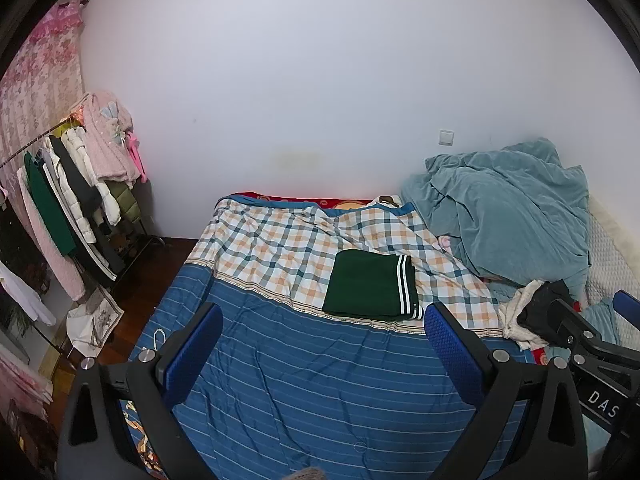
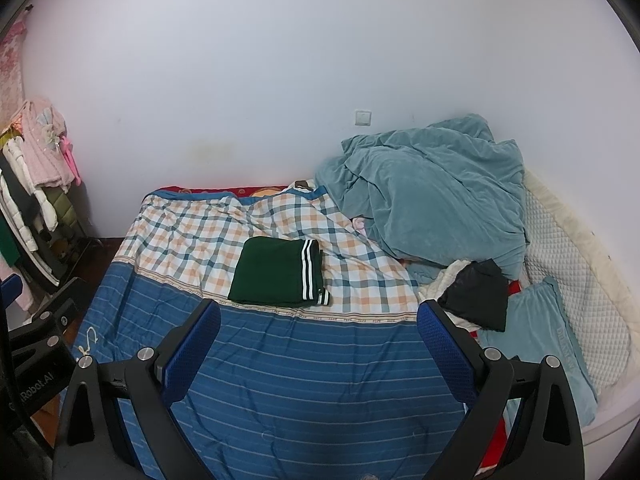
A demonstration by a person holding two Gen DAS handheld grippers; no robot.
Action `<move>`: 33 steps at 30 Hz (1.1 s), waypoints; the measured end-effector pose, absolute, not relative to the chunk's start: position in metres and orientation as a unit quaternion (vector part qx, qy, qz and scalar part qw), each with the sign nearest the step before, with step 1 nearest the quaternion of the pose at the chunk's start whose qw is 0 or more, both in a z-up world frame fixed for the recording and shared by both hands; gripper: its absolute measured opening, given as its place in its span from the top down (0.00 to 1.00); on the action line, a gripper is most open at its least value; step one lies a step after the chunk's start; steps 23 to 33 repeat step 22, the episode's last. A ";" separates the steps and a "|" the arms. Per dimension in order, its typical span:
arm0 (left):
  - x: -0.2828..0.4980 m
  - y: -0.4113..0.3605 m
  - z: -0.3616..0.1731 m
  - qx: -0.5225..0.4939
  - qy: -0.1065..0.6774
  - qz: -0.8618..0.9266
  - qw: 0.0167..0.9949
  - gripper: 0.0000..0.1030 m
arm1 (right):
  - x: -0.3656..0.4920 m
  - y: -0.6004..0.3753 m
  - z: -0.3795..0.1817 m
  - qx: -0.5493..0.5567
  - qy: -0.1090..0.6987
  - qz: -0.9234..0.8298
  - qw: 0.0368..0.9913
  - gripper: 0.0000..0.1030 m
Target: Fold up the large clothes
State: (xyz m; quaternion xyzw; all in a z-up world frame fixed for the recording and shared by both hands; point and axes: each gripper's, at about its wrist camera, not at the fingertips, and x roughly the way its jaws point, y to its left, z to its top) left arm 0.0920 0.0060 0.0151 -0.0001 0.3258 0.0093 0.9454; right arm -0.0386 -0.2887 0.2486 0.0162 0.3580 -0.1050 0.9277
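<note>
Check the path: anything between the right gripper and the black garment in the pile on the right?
Nothing visible. The right gripper is open over the blue striped quilt, and the black garment lies uncovered on top of the white clothes, ahead and to its right. The folded green garment sits off to the left.

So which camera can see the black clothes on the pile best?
The right wrist view: the black garment lies in the open on the white clothes. In the left wrist view, the right gripper covers part of it.
</note>
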 end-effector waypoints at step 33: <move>0.089 0.009 0.014 -0.001 0.324 0.013 0.946 0.00 | -0.044 -0.283 0.248 0.017 0.361 -0.104 0.927 0.03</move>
